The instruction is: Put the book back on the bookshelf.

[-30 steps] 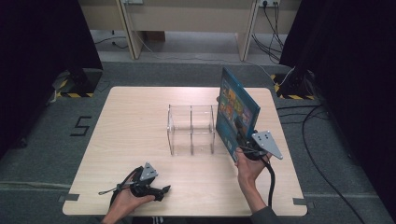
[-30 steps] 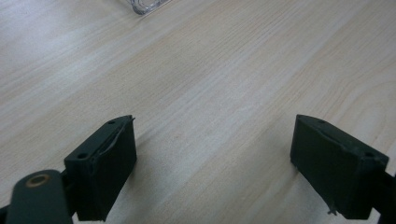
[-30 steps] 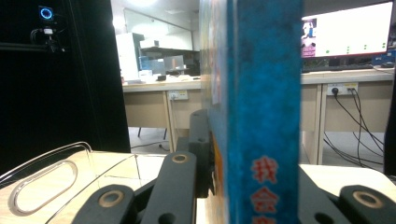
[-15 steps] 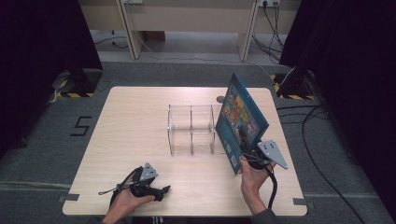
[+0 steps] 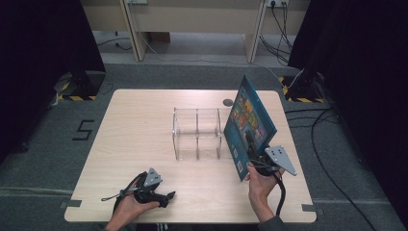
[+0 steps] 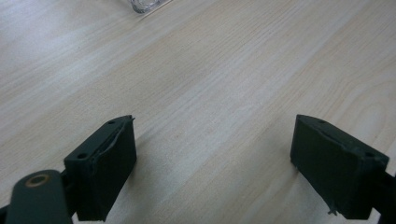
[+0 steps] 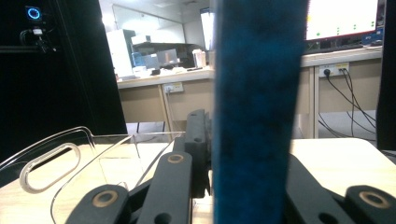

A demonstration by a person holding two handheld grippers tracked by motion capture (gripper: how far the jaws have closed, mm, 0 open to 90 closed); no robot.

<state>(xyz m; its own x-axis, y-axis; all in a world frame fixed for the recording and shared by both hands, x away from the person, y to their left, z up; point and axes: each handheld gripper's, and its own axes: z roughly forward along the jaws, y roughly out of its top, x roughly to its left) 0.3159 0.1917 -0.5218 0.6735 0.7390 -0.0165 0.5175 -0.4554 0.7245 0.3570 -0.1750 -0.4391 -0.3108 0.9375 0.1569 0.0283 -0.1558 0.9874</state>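
**Book held upright beside a clear rack, ready to be slotted in**

We see a pale wooden rectangular worktop from above, standing on grey carpet with dark curtains to either side. Near its middle stands a clear acrylic rack with upright dividers, its compartments empty.

Just to the right of the rack, a thin blue hardcover book with a colourful picture cover is raised off the worktop, tilted, its cover facing the rack. Its lower edge sits in the right gripper, held in the person's right hand at the near right of the worktop. In the right gripper view the blue book rises between the black jaws, which are closed tight on it, and the curved wall of the rack lies to its left.

The left gripper rests low at the near left of the worktop, well apart from the rack. Its jaws stand wide apart and grasp nothing; bare wood shows between them.

We judge the risks as these: the grip is at one lower edge, so the tall book could swing or slip; and its bottom corner could strike a divider and push the light, unsteadied rack across the worktop.
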